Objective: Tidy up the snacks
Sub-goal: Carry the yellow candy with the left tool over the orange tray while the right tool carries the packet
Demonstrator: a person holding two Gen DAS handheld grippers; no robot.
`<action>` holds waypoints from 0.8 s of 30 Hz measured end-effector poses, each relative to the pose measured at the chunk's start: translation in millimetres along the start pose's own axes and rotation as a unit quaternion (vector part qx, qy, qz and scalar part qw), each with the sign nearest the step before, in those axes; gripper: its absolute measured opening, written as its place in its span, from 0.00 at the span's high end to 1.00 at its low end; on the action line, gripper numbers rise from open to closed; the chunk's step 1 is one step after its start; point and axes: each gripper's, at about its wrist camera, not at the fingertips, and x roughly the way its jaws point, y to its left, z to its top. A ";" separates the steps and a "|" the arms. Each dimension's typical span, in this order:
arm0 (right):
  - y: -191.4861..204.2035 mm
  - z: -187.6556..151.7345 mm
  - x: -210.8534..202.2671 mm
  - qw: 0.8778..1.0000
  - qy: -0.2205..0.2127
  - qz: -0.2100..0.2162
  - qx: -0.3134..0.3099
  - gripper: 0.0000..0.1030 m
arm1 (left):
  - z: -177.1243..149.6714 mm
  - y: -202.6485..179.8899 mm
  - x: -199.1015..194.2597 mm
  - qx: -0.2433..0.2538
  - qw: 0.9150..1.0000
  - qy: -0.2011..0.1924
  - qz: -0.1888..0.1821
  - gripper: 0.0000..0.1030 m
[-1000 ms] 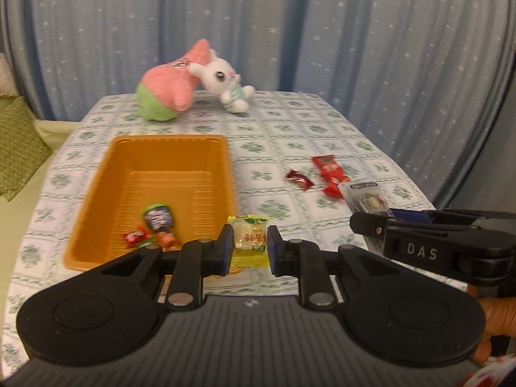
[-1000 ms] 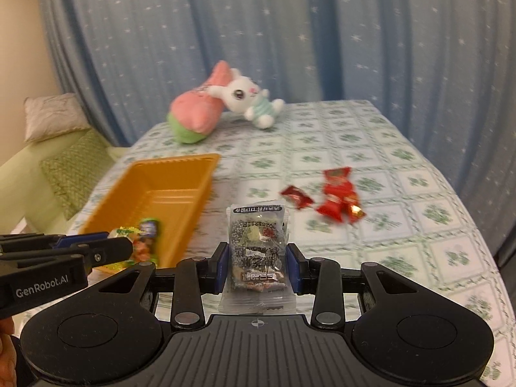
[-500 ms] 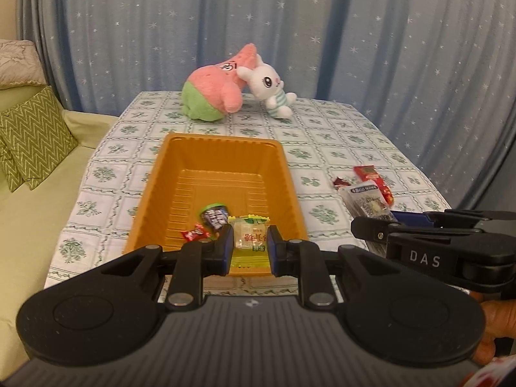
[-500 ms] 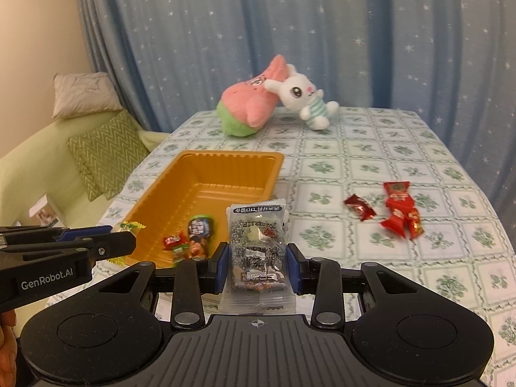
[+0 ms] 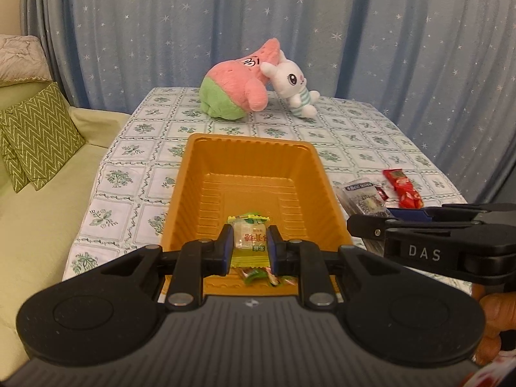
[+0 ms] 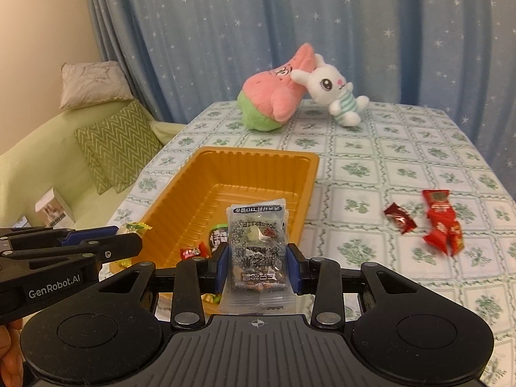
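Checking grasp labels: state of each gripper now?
Left gripper: closed on the yellow-green candy packet.
Right gripper: closed on the clear dark-printed snack packet.

Home living room: star-print curtain (image 5: 371,48) at twelve o'clock, green sofa (image 5: 42,200) with zigzag cushion (image 5: 38,132) at nine, plush toys (image 5: 245,87) on floral-clothed table (image 5: 354,142).

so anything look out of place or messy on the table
Mostly tidy. Three red snack packets lie loose on the tablecloth, outside the orange tray. The pink plush and white bunny lie tipped against each other.
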 end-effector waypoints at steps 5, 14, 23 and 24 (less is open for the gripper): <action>3.7 8.7 22.9 1.000 0.007 0.006 -0.001 0.64 | 6.0 13.2 17.4 0.002 1.000 0.007 0.005 0.81; 4.5 20.5 55.7 1.000 0.019 0.009 0.003 0.64 | 12.2 28.8 48.7 0.013 1.000 0.023 0.007 0.81; 0.1 24.3 71.6 1.000 0.027 0.008 0.012 0.64 | 16.6 28.2 66.3 0.020 0.999 0.031 0.002 0.81; 0.0 24.5 72.5 1.000 0.027 0.008 0.013 0.64 | 17.0 27.8 68.1 0.021 0.999 0.032 0.001 0.81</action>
